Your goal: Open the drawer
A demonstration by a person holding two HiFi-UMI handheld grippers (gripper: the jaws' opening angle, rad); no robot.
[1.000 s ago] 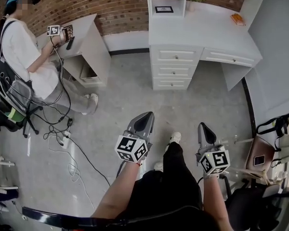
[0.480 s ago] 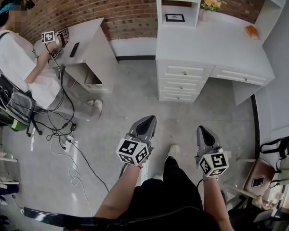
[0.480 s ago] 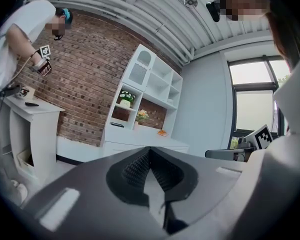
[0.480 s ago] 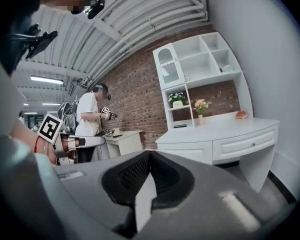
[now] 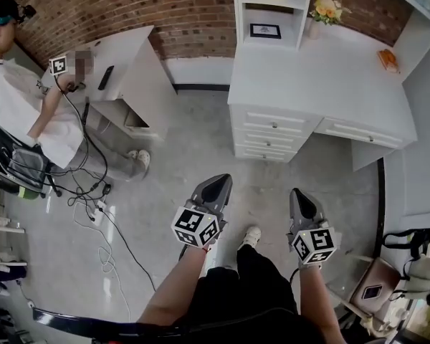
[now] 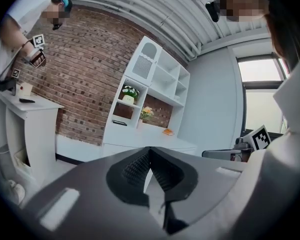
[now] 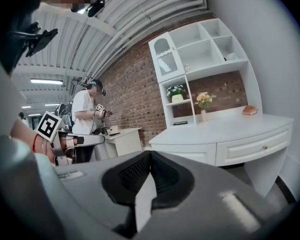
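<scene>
Our left gripper (image 5: 218,180) and right gripper (image 5: 298,192) are both held low in front of us. Each has its jaws closed tip to tip on nothing, as each gripper's own view confirms. They point ahead over the bare concrete floor (image 5: 201,149). Over the last second their pose has barely altered, but the white desk (image 5: 308,70) has slid down the head view and now sits nearer to them, so we judge that we are walking toward it. Its stack of drawers (image 5: 272,139) is shut, as is the wide drawer (image 5: 362,133) under the desktop to the right, and all are still well apart from both grippers. The task does not say which drawer is meant, and we cannot tell yet from how the grippers point. The approach is under way and no handle has been reached, so the jaws will need to part before they can take a knob. Another person (image 5: 14,99) works at a small desk (image 5: 129,56) off to the left, clear of our path.
</scene>
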